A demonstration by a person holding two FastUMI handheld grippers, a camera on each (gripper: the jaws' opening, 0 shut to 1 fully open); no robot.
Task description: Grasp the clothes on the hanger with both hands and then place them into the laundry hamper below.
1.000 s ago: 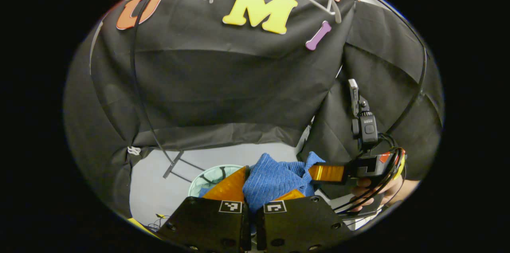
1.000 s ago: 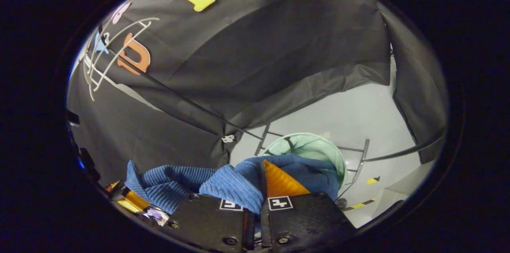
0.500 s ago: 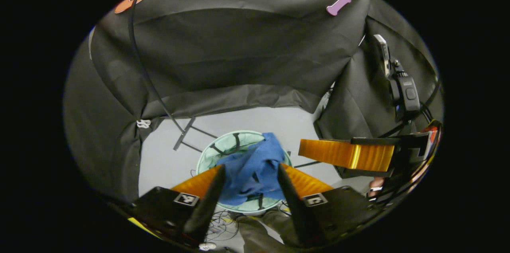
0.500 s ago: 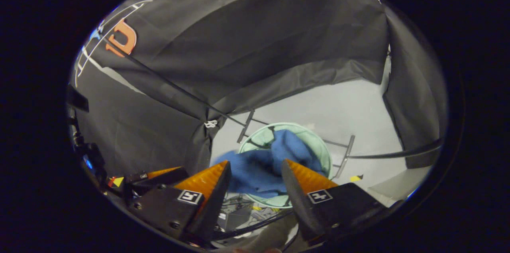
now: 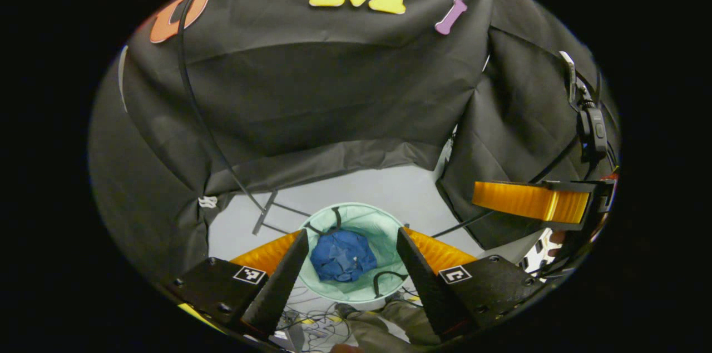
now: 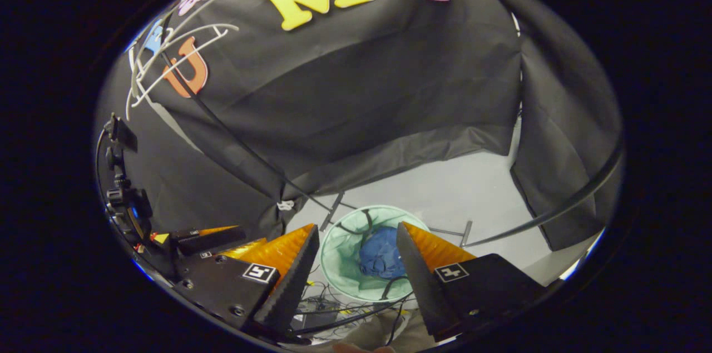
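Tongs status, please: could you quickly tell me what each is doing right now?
Left tongs: open, holding nothing.
Right tongs: open, holding nothing.
The blue garment lies in the hamper.

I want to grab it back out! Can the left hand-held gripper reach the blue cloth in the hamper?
Probably yes. The left hand-held gripper hangs open right above the hamper, whose top is open, with nothing between it and the blue cloth. It would need lowering.

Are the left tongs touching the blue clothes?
Apart. The left gripper view shows the left tongs open, with the blue clothes lying far below in the hamper.
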